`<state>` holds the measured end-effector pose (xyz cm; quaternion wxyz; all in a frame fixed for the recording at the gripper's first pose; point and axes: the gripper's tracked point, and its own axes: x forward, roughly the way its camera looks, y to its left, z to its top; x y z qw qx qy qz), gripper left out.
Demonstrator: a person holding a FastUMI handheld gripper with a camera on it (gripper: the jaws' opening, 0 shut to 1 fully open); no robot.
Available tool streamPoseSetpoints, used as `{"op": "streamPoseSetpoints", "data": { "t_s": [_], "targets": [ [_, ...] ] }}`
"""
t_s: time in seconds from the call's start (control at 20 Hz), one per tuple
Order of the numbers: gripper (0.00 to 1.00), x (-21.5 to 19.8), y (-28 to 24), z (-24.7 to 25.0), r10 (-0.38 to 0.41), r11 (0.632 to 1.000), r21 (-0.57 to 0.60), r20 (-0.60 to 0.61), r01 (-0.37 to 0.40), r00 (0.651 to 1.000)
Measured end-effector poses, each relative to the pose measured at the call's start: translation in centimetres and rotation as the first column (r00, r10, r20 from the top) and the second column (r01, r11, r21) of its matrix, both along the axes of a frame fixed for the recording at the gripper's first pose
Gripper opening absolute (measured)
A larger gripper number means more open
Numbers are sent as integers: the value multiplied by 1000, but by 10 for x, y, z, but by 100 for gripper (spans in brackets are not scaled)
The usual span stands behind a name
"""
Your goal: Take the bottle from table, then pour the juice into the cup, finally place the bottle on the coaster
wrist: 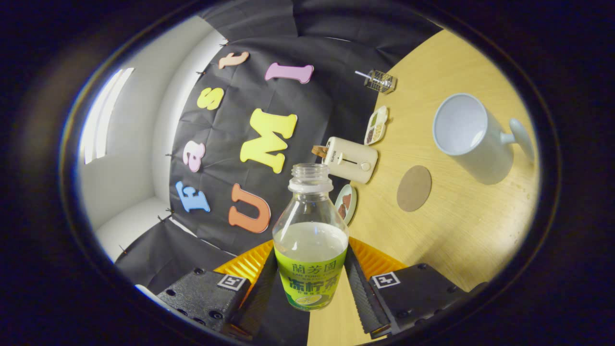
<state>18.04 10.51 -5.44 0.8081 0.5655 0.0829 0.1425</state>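
Hand-held gripper clamped on my uncapped juice bottle, tilting toward white mug to pour.

Tool: ribbed pads, dark screwed blocks (square marker tag each), ridged orange plates behind.

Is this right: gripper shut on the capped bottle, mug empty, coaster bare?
One error: the bottle is uncapped, its neck open, as the gripper view shows. The rest holds: gripper shut on it, mug empty, coaster bare.
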Motion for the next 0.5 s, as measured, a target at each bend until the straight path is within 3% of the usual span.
{"op": "streamPoseSetpoints", "data": {
  "t_s": [0.25,0.5],
  "targets": [
    [79,-1,-7,-1,4,997,78,-33,-2,999],
    [80,-3,-20,9,13,973,233,-30,-5,999]
  ]
}}
